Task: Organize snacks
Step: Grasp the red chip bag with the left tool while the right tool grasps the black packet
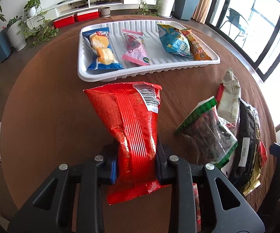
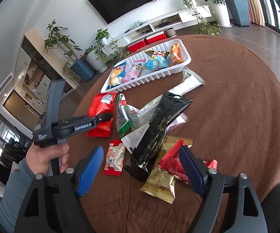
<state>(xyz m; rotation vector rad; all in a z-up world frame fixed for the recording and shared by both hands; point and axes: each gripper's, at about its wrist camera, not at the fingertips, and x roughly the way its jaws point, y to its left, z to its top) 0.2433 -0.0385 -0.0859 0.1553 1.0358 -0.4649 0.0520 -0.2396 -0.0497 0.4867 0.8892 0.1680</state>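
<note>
A red snack packet (image 1: 132, 120) lies just in front of the white tray (image 1: 140, 73), and my left gripper (image 1: 137, 153) is shut on its near half, creasing the foil. The same red packet (image 2: 101, 106) shows in the right wrist view with the left gripper (image 2: 105, 116) on it. My right gripper (image 2: 141, 151) stands open above a heap of loose packets, over the near end of a long black packet (image 2: 159, 128). Its pads touch nothing. The tray holds a blue biscuit packet (image 1: 101, 48), a pink one (image 1: 136, 48), a light blue one (image 1: 174, 40) and an orange one (image 1: 196, 44).
The heap also holds a green-edged packet (image 2: 123, 118), a white packet (image 2: 188, 81), a gold packet (image 2: 159, 184), a red wrapper (image 2: 171, 161) and a small red-and-white packet (image 2: 115, 158). A hand (image 2: 46, 155) holds the left gripper. The brown round table (image 2: 237, 97) has bare cloth at the right.
</note>
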